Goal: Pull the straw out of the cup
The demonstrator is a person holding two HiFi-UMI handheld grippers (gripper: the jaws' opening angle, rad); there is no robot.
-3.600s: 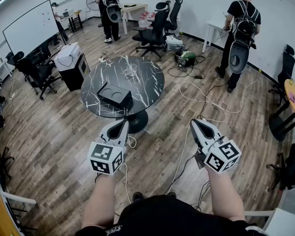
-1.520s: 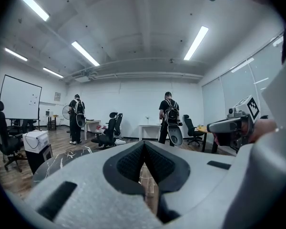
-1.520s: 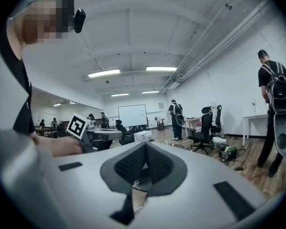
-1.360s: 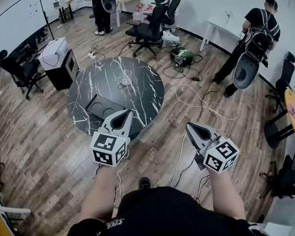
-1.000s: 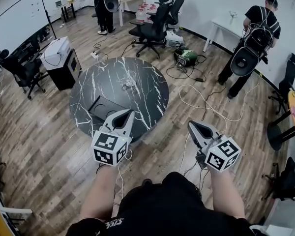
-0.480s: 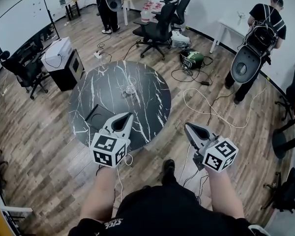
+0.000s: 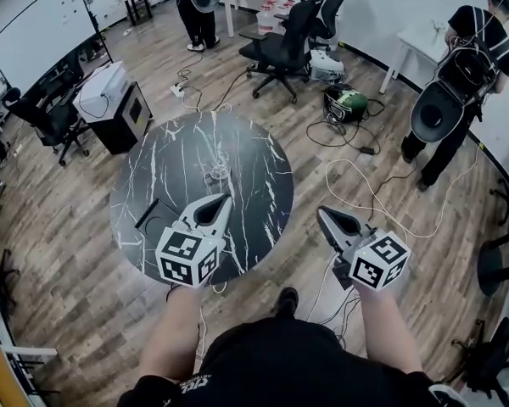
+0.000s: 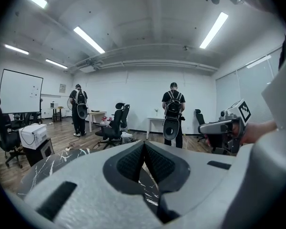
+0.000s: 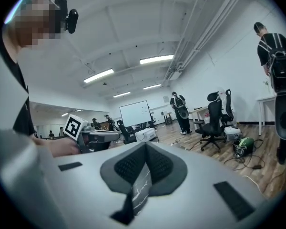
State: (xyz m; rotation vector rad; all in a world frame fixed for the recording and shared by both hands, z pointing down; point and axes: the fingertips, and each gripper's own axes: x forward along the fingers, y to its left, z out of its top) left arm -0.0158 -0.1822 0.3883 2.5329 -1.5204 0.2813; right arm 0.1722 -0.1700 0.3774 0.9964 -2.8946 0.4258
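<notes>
A small clear cup [image 7: 216, 175] stands near the middle of the round black marble table [image 7: 254, 168]; it is too small to make out its straw. My left gripper [image 7: 223, 198] hovers over the table's near part, short of the cup, shut and empty. My right gripper [image 7: 322, 213] is off the table's right edge over the floor, also shut and empty. In the left gripper view the left gripper's [image 8: 143, 143] jaws meet, with the table [image 8: 52, 163] below. In the right gripper view the right gripper's [image 9: 145, 145] jaws are together too. Neither gripper view shows the cup.
A black tray [image 7: 151, 216] lies on the table's near left, partly behind my left gripper. Cables [image 7: 365, 185] trail over the wooden floor at right. Office chairs [image 7: 280, 49], a printer on a cabinet [image 7: 110, 100], a whiteboard [image 7: 42, 24] and a standing person [image 7: 458, 83] ring the table.
I have walked toward the table with both grippers. The left gripper now reaches over the table's near edge. Both grippers stay shut.
</notes>
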